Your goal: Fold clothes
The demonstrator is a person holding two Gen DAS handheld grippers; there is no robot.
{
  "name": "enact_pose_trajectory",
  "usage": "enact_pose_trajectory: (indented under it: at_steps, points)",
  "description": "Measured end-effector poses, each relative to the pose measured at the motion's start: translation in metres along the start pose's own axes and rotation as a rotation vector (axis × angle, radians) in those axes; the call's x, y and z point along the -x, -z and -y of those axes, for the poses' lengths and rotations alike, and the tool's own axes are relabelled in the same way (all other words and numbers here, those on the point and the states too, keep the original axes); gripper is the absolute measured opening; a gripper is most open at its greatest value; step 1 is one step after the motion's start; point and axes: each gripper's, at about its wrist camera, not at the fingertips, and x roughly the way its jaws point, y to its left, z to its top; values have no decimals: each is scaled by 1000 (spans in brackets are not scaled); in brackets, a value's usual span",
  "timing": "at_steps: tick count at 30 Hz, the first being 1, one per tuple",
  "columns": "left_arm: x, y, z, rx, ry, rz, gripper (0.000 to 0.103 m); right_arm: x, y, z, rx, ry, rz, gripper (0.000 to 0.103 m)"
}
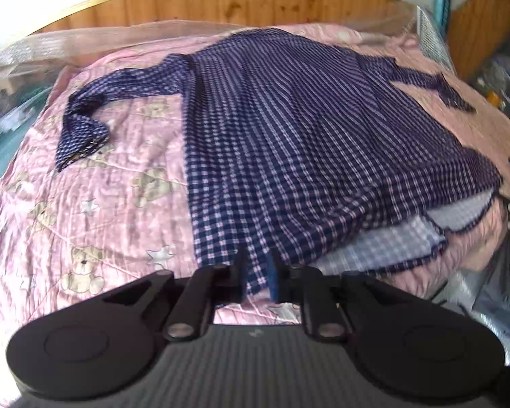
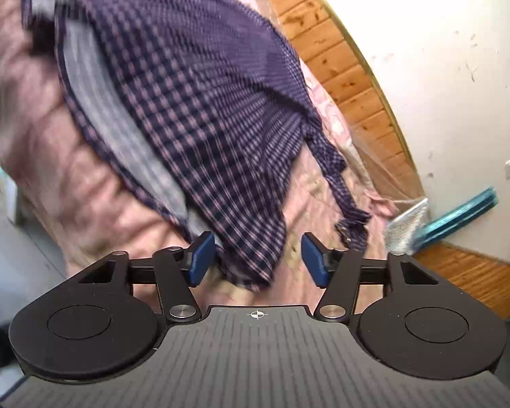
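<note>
None of the folding looks done yet, as far as I can see. Nearest, the left tool (image 1: 256, 277) has its blue-padded fingers drawn close on the hem of the navy-and-pink checked shirt (image 1: 289, 129), a strip of the check showing between the pads, so I'd call that a pinch on the bottom edge. The right tool (image 2: 257, 260) stands wide apart, its fingers either side of a hanging corner of the same shirt (image 2: 173, 95), gripping nothing; that view is blurred, so whether a pad brushes the cloth I cannot tell.

Further out, the shirt lies spread nearly flat on the pink quilted bedspread with teddy bears and stars (image 1: 95, 183). The hem is nearest the left tool, and one corner is turned over to show the paler inside. Both sleeves are flung out: the left sleeve (image 1: 88, 115) curls on the quilt, the right sleeve (image 1: 442, 91) trails toward the far edge. Beyond, the orange pine-plank wall panelling (image 1: 255, 3) closes the scene.

My judgement: this is the opening grab. Sleeves in, sides over and the final fold all remain.
</note>
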Motion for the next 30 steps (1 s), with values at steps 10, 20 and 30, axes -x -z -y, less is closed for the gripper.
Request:
enact_pose_trajectory:
  at_steps: [10, 20, 30]
  points:
    - [-20, -22, -6, 49, 30, 24, 17, -14, -4, 11, 71, 15, 15, 24]
    - [-39, -24, -13, 114, 66, -15, 17, -25, 2, -5, 149, -15, 19, 22]
    - [-57, 2, -10, 27, 55, -125, 32, -32, 39, 66, -496, -187, -225, 0]
